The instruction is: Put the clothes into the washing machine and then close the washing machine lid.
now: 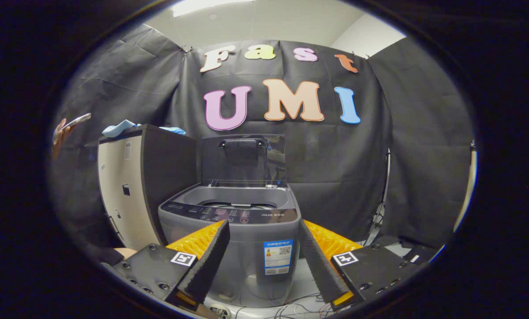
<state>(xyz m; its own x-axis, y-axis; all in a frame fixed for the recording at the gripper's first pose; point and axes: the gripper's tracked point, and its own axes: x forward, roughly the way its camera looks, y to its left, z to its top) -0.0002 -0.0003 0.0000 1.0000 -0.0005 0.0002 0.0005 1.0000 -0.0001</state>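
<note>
A grey top-loading washing machine (242, 235) stands just beyond my fingers, and its dark lid (243, 159) is raised upright at the back. The drum opening (235, 201) shows behind the control panel. Light blue clothes (119, 128) lie on top of the cabinet to the left of the machine, with another blue piece (172, 130) further back on it. My gripper (263, 235) is open, with nothing between its fingers, and the machine's front shows in the gap.
A tall cabinet (131, 190) with a pale front and dark side stands left of the washer. A person's hand (63, 130) holds a phone at the far left. Cables (291, 305) lie on the floor at the machine's base. A stand (383, 199) rises at the right.
</note>
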